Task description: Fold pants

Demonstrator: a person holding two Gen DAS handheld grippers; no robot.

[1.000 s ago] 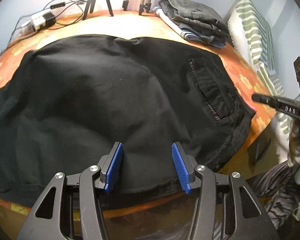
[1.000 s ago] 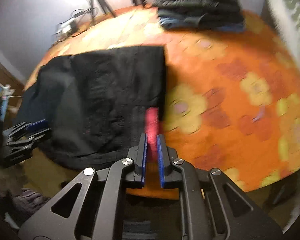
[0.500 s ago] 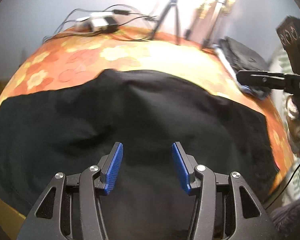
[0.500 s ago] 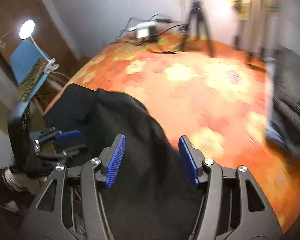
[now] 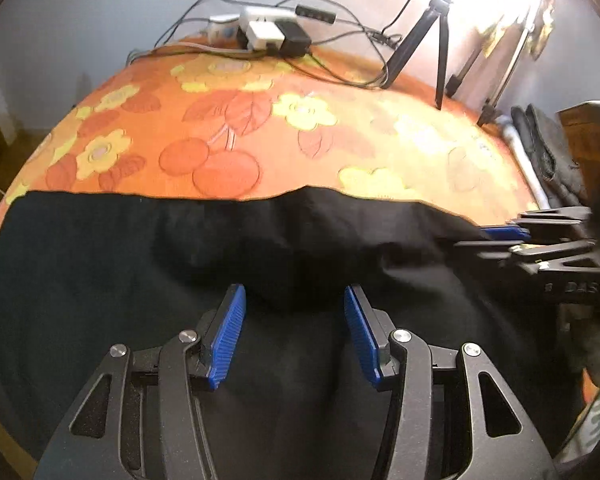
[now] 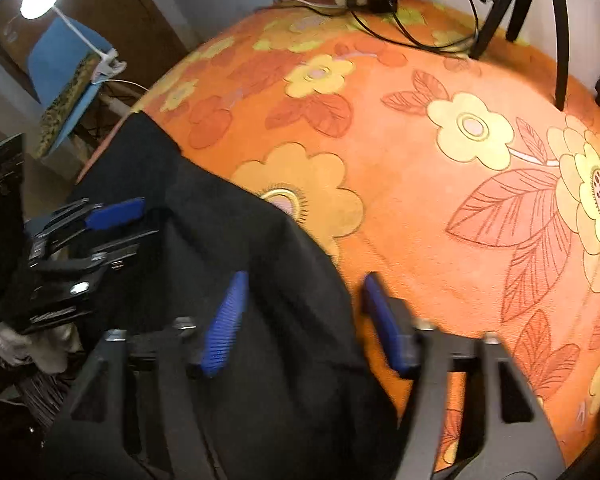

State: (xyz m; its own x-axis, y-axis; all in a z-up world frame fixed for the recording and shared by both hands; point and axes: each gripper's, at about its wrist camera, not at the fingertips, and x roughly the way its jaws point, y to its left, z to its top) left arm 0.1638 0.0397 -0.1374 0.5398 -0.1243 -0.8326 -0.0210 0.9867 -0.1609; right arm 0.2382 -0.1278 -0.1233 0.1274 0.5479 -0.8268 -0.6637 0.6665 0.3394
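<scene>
The black pants [image 5: 260,280] lie on the orange flowered tablecloth [image 5: 228,128] and fill the lower half of the left wrist view, from the left border almost to the right border. In the right wrist view they cover the lower left of the frame.

The cloth looks soft, light and limp, I think. It will sag and wrinkle when lifted, so one pinch in the middle only makes a bunch. Better is to take an edge or a corner with each claw, for example the far edge that runs across the middle of the left view.

The long axis goes left to right in the left view. Which end is the waist I cannot tell, because the fabric is too dark here.

The left gripper [image 5: 294,332] hovers over the pants at the bottom centre, jaws wide apart and holding nothing. The right gripper [image 6: 300,316] is also spread wide and empty, at the right edge of the fabric.

A tripod [image 5: 423,44] and a power strip [image 5: 268,32] stand at the top.
</scene>
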